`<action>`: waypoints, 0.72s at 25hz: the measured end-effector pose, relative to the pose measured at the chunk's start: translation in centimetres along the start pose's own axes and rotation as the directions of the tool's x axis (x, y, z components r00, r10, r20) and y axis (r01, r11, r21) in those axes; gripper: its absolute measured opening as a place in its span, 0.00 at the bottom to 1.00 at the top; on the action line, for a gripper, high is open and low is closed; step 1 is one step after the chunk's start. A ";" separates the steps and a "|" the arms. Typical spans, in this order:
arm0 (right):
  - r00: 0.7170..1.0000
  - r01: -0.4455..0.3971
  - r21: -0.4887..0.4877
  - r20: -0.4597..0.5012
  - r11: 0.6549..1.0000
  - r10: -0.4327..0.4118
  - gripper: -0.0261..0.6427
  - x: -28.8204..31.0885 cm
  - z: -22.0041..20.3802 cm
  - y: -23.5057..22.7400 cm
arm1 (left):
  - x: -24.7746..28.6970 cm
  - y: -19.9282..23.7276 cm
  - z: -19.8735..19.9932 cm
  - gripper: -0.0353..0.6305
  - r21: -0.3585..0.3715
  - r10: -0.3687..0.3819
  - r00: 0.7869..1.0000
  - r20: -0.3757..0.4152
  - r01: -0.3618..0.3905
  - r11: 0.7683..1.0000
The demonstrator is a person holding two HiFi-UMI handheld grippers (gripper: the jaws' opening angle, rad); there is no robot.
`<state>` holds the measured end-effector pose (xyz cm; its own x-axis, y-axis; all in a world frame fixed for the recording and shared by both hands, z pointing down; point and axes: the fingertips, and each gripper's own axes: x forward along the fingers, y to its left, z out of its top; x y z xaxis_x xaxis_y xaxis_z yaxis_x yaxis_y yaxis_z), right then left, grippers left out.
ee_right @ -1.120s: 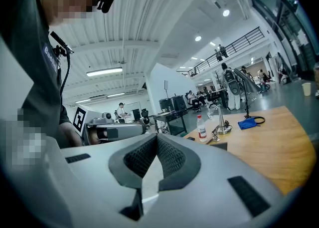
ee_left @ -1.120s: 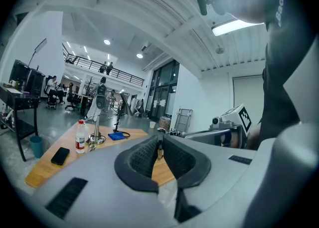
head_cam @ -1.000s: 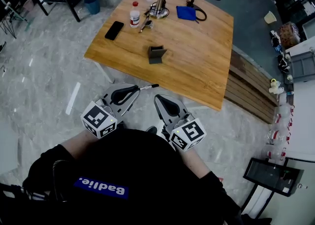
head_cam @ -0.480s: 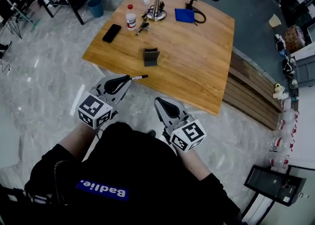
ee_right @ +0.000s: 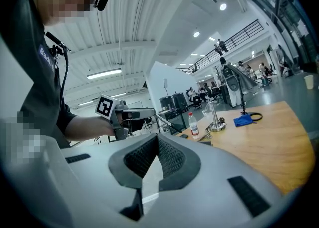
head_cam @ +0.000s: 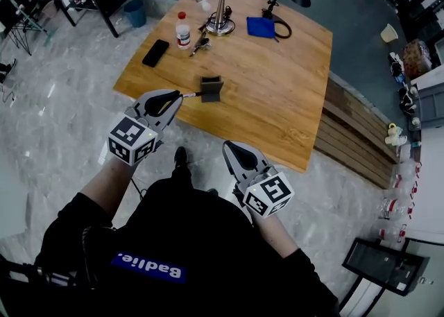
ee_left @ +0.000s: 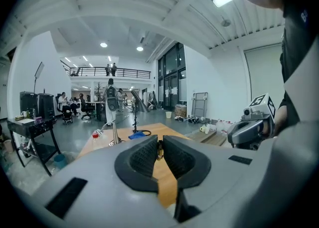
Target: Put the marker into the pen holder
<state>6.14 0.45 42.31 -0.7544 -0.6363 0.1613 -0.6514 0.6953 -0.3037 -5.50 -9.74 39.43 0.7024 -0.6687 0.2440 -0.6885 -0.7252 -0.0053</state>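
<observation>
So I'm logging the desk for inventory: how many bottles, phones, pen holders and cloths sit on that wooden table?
White red-capped bottle: 1
Black phone: 1
Dark grey pen holder: 1
Blue cloth: 1
Total: 4

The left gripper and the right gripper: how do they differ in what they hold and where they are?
The left gripper is shut on the marker; the right gripper is shut and empty. The left reaches to the table edge near the pen holder; the right hangs over the floor. Both carry a cube with square markers.
</observation>
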 end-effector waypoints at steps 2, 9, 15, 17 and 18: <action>1.000 0.026 0.002 -0.006 1.000 -0.026 0.05 0.8 0.4 -1.0 | 1.4 1.9 0.0 0.12 0.007 -0.010 1.000 -0.006 0.010 1.000; 0.995 0.101 0.011 -0.025 0.995 -0.101 0.05 5.5 2.4 -5.2 | 7.2 7.5 -1.2 0.12 0.041 -0.107 0.991 -0.077 0.110 0.993; 0.982 0.183 0.041 -0.056 0.982 -0.180 0.05 9.5 2.7 -8.3 | 11.7 10.1 -3.7 0.12 0.019 -0.240 0.958 -0.157 0.246 0.969; 0.977 0.207 0.042 -0.065 0.978 -0.204 0.05 10.5 2.9 -8.9 | 12.9 10.5 -4.7 0.12 0.008 -0.289 0.939 -0.187 0.295 0.955; 0.974 0.219 0.042 -0.067 0.975 -0.216 0.05 10.9 3.1 -9.2 | 13.5 10.6 -5.3 0.12 0.004 -0.313 0.928 -0.202 0.320 0.947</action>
<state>4.13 -13.92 44.00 -0.5998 -0.7474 0.2859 -0.7967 0.5245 -0.3002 -4.30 -25.59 47.81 0.8306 -0.3606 0.4244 -0.4269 -0.9016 0.0693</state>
